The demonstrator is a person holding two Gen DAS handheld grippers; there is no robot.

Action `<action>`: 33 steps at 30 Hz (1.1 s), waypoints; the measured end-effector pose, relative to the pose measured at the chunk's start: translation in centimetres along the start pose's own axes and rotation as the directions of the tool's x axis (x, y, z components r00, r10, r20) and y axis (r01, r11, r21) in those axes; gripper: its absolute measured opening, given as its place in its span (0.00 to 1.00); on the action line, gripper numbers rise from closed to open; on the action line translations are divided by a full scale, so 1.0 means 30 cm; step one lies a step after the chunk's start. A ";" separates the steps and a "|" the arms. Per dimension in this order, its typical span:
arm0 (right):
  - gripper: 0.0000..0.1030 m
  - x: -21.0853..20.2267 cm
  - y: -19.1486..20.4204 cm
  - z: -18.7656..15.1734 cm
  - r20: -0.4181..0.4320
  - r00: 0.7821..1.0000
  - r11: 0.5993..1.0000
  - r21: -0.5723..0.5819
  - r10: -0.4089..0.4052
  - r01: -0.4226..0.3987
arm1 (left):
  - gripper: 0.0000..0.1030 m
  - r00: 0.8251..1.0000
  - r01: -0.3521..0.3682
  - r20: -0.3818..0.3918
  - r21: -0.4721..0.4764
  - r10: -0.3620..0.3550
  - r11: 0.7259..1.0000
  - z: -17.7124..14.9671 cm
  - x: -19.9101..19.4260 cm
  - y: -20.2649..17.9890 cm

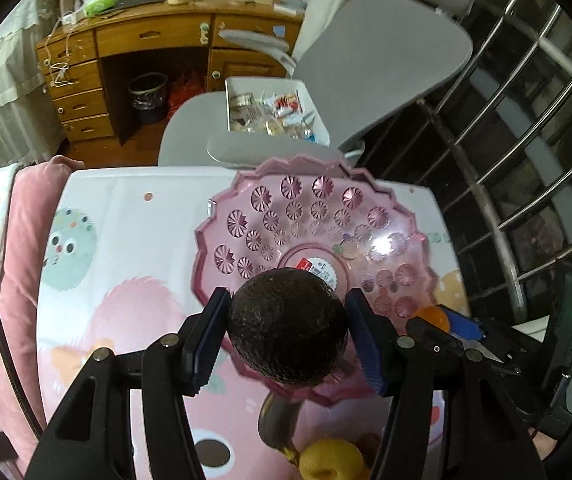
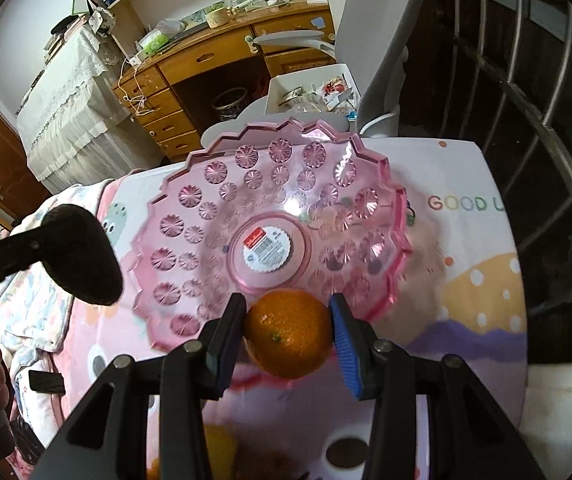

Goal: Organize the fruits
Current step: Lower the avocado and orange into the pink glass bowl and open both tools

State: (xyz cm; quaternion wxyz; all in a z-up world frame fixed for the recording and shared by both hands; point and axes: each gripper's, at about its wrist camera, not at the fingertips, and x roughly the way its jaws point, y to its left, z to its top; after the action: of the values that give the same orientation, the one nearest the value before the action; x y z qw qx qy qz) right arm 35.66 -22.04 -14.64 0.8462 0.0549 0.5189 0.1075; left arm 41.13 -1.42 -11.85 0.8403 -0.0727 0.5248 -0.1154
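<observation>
Left tool [image 1: 288, 332] clamps avocado [image 1: 288, 326], right tool [image 2: 288, 334] clamps orange [image 2: 288, 332], over bowl [image 2: 190, 196].

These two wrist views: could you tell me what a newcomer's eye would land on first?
First, the pink bowl, empty apart from a label at its centre, sitting on a cartoon-print table. Next, the fruit held over its near rim: a dark avocado in the left gripper and an orange in the right gripper, jaws closed on each.
</observation>
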 end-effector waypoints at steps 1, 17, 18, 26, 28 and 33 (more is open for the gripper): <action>0.42 0.019 0.000 0.007 -0.005 1.000 1.000 -0.005 -0.005 0.005 | 0.56 1.000 -0.007 -0.011 0.011 0.007 1.000 0.004 0.022 -0.012; 0.44 0.242 -0.003 0.046 -0.134 0.990 0.999 -0.017 -0.050 0.048 | 0.51 0.992 -0.028 -0.121 0.077 0.037 0.997 0.033 0.306 -0.056; 0.44 0.247 -0.006 0.045 -0.139 0.989 0.999 -0.015 -0.052 0.050 | 0.51 0.993 -0.032 -0.115 0.082 0.041 0.996 0.037 0.304 -0.061; 0.44 0.231 -0.016 0.057 -0.144 0.989 0.999 0.016 -0.044 0.047 | 0.51 0.994 -0.045 -0.100 0.075 0.052 0.996 0.062 0.248 -0.067; 0.46 0.209 -0.017 0.062 -0.134 0.990 0.999 0.021 -0.043 0.046 | 0.51 0.993 -0.049 -0.103 0.071 0.056 0.996 0.060 0.230 -0.067; 0.48 0.137 -0.020 0.062 -0.125 0.991 0.998 0.047 -0.044 0.050 | 0.51 0.990 -0.064 -0.120 0.077 0.073 0.995 0.032 0.157 -0.083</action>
State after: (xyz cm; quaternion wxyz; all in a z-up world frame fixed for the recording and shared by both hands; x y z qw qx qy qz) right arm 39.19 -21.61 -17.47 0.8130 0.0572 0.5743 0.0775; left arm 43.68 -5.09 -14.91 0.8121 -0.0166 0.5729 -0.1098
